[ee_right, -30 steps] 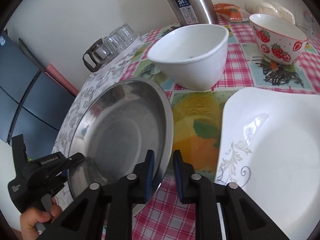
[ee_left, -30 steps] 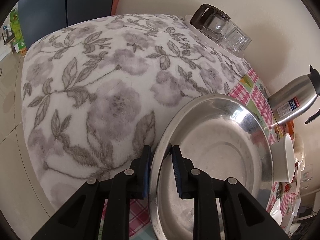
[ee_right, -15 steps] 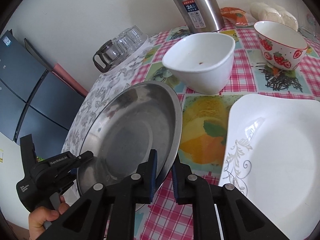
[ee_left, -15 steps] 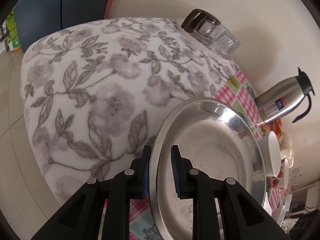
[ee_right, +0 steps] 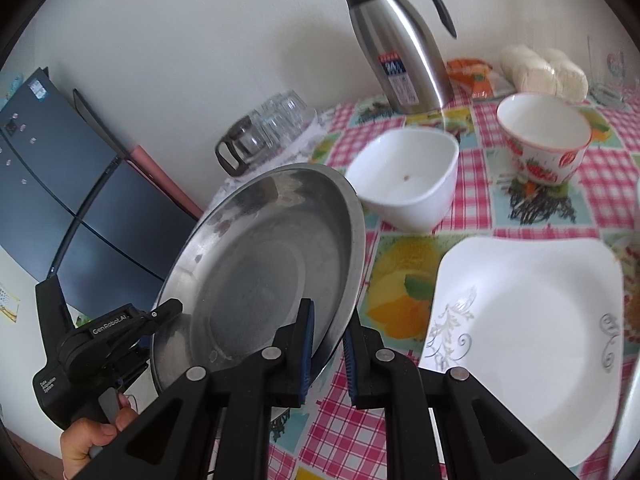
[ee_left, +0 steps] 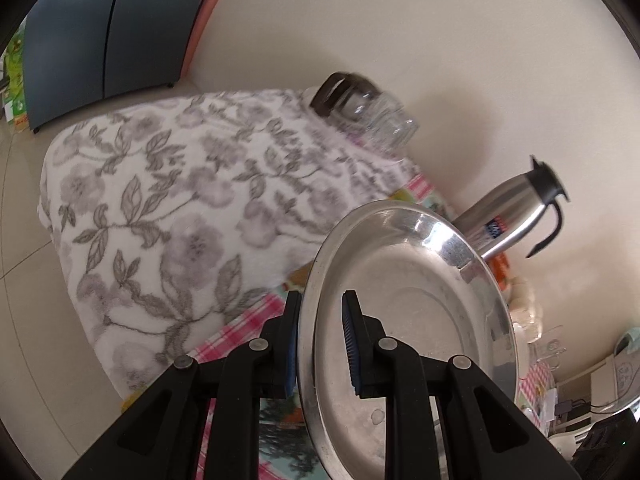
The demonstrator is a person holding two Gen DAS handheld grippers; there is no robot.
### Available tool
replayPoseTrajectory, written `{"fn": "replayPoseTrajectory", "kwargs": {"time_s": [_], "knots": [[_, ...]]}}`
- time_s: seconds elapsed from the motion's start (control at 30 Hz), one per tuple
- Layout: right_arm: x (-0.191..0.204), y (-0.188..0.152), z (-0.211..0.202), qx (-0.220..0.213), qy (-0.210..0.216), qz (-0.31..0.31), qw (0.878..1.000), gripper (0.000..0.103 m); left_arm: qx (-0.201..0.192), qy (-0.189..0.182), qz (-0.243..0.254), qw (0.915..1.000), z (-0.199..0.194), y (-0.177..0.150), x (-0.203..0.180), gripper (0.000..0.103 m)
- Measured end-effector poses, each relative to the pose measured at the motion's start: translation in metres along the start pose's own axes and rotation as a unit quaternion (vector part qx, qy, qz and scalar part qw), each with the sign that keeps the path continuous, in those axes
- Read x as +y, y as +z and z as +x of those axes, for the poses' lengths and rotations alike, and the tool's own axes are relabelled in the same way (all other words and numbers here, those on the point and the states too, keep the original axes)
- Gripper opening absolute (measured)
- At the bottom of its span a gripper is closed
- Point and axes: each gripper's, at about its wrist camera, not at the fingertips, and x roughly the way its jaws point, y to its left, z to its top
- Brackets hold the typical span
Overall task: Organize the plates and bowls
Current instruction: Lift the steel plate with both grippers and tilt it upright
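Nearest the lens, right wrist view: right gripper [ee_right: 327,354] jaws pinching the near-right rim of the steel plate [ee_right: 260,276], one pad inside the dish, one beneath the rim. Left wrist view shows the same arrangement: left gripper [ee_left: 320,344] jaws pinching the plate rim [ee_left: 404,320], inner pad against the dish face, outer pad behind the rim. In the right view the left gripper [ee_right: 120,332] grips the opposite, lower-left edge, with a hand [ee_right: 94,436] wrapped on its handle.

Plate position: held between both grippers, clear of the worktop [ee_right: 344,440], tilted so its far rim stands higher than the near one. No visible contact with the checked cloth below.

Key relation: the square white plate [ee_right: 528,340] lies on the worktop just to the right of the steel plate, on the right gripper's side, so the right hand is the nearer one. Judgement: if the steel plate is meant to stack there, travel is rightward and the plate must level out before it goes down; the left gripper trails on the far edge.

Further back: white square bowl [ee_right: 404,176] just beyond the steel plate's far rim, strawberry bowl [ee_right: 544,136] to its right. Behind them the steel flask [ee_right: 396,52] by the wall, and glass cups [ee_right: 264,132] on the floral cloth [ee_left: 180,208].
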Motion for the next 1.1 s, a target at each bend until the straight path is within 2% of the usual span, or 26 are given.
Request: {"fn": "replayPoseTrajectory", "kwargs": {"time_s": [0.5, 1.1], "knots": [[-0.028, 0.019, -0.084, -0.072, -0.005, -0.005, 0.997, 0.015, -0.034, -0.075, 0.055, 0.9951, -0.034, -0.024, -0.075, 0.021], [-0.11, 0.021, -0.173, -0.141, -0.047, 0.058, 0.987, 0.015, 0.007, -0.138, 0.136, 0.9811, -0.038, -0.087, -0.172, 0.021]]}}
